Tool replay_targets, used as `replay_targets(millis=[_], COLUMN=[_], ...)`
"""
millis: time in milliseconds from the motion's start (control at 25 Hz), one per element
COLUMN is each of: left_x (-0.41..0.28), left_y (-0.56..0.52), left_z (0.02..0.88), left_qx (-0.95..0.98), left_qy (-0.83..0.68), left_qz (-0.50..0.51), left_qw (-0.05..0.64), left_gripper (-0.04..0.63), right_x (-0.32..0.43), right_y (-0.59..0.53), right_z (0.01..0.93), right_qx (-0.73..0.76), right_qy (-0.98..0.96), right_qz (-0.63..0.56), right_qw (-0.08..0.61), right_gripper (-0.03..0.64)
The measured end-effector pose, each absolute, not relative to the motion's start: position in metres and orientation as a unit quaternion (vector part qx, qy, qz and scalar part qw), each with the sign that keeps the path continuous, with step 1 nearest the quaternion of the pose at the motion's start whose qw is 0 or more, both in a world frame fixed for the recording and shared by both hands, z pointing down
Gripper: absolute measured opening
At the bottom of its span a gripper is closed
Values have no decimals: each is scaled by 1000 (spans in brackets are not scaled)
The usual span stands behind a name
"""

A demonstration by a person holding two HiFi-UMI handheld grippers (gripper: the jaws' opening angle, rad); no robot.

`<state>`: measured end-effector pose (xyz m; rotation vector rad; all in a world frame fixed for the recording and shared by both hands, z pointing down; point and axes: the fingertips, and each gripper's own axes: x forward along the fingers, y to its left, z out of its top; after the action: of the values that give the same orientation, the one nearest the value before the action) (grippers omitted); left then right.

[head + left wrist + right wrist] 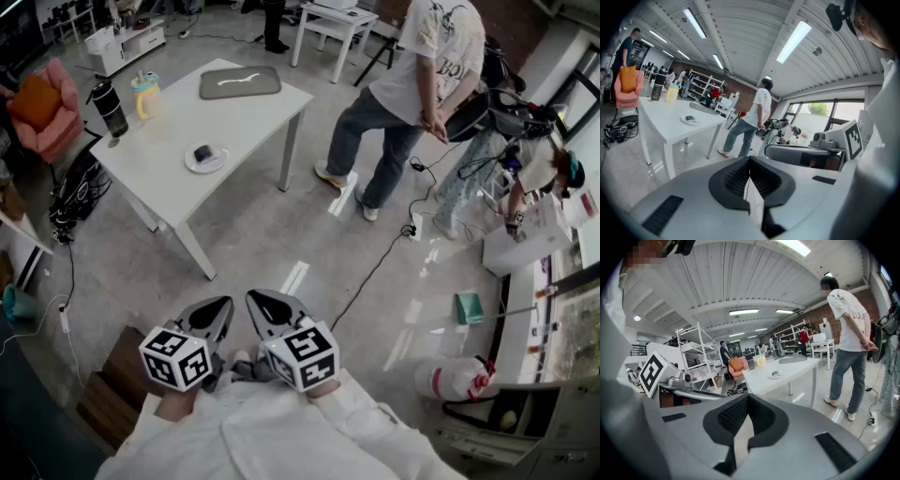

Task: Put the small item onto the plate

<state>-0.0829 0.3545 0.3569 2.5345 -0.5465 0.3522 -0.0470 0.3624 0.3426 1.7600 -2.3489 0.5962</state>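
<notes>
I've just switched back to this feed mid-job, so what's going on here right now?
Nothing is being handled at this moment. The person holds the left gripper and right gripper close to the body, well short of the white table, both with fingers shut and empty. On the table, a small dark item already lies on the plate. A bystander stands on the floor beside the table.

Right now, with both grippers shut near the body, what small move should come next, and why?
Probably a step toward the white table: the left gripper and right gripper are shut, empty and well short of it. A small dark item already lies on the plate there, so little may remain to do.
</notes>
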Motion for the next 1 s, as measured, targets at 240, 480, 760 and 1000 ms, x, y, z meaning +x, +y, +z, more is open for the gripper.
replay_targets(millis=[240,480,760,1000], left_x=[-77,-72,-65,-56], left_y=[358,359,358,359], left_z=[360,356,355,358], left_qx=[936,938,935,932], left_qy=[-194,-190,-195,-194], left_qz=[133,131,125,119], left_qw=[263,260,268,283], left_gripper=[11,11,11,11], right_x=[-42,-42,-32,-25], right_y=[363,363,362,360], right_z=[344,343,343,344], right_qx=[587,579,579,566], right_qy=[-782,-788,-788,-793], right_qz=[198,198,199,219], right_qw=[70,69,70,50], right_gripper=[15,15,15,15])
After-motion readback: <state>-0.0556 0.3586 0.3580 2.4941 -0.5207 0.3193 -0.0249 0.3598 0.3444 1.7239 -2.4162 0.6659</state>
